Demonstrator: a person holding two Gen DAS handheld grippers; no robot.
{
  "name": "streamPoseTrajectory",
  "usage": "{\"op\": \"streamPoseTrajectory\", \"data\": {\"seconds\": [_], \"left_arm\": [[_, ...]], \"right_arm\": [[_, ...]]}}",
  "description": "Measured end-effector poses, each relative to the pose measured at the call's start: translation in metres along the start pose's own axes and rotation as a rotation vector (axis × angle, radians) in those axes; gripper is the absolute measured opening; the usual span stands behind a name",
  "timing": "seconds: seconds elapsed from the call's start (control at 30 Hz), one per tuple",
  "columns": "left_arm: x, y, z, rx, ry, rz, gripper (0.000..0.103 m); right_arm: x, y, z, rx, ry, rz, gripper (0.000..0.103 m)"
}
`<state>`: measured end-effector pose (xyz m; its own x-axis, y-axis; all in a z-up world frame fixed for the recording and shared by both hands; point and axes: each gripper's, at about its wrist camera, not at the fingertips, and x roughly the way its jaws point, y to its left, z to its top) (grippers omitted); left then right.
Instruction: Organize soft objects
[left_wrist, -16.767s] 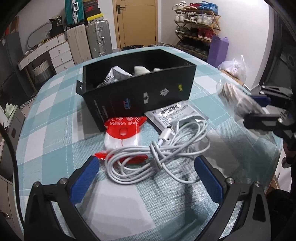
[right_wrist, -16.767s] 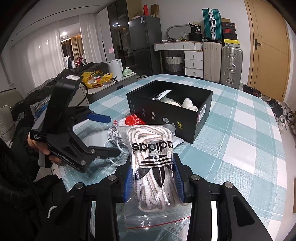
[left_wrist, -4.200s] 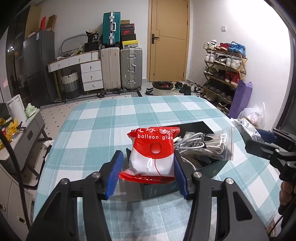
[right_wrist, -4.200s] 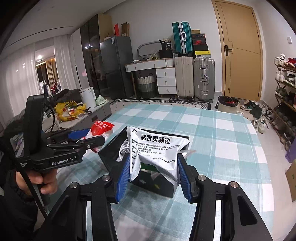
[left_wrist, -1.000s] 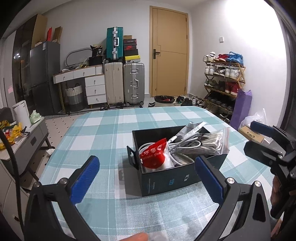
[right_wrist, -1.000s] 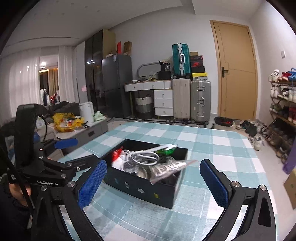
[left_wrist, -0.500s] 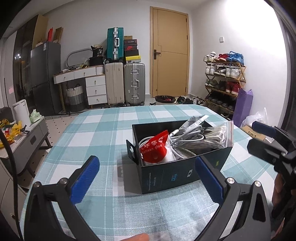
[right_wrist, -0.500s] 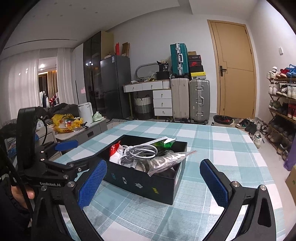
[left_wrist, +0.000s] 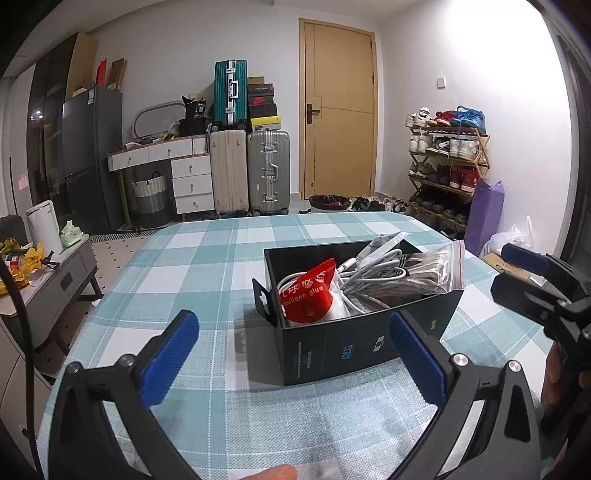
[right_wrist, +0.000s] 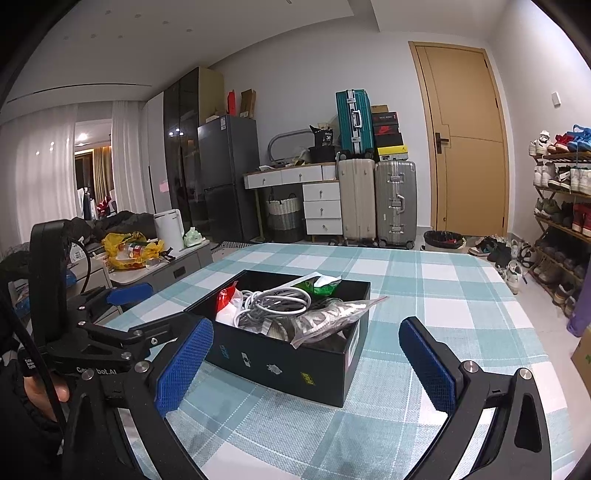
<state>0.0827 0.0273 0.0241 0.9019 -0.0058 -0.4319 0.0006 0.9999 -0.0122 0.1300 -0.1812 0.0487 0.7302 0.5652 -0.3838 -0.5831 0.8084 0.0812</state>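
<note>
A black box (left_wrist: 354, 343) stands on the checked table (left_wrist: 192, 266) and holds a red balloon glue packet (left_wrist: 308, 295), a coiled white cable (left_wrist: 373, 277) and a clear bag of laces (left_wrist: 432, 271). My left gripper (left_wrist: 291, 354) is open and empty, just in front of the box. In the right wrist view the box (right_wrist: 291, 363) shows the cable (right_wrist: 275, 301), the lace bag (right_wrist: 325, 317), a green-white sachet (right_wrist: 317, 284) and the red packet (right_wrist: 225, 299). My right gripper (right_wrist: 306, 363) is open and empty, close to the box.
The right gripper (left_wrist: 535, 284) shows at the right in the left wrist view; the left gripper (right_wrist: 110, 325) shows at the left in the right wrist view. Suitcases (left_wrist: 251, 170), drawers and a shoe rack (left_wrist: 447, 166) stand beyond the table.
Both grippers have edged a little closer to the box over the last second. Both stay open and empty; the box contents have not moved.
</note>
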Motion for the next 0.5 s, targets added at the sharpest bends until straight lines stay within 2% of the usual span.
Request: {"op": "streamPoseTrajectory", "data": {"seconds": [0.5], "left_arm": [[-0.0051, 0.0014, -0.0006, -0.014, -0.016, -0.013, 0.103]], "right_arm": [[0.0041, 0.0005, -0.0050, -0.001, -0.002, -0.004, 0.102]]}}
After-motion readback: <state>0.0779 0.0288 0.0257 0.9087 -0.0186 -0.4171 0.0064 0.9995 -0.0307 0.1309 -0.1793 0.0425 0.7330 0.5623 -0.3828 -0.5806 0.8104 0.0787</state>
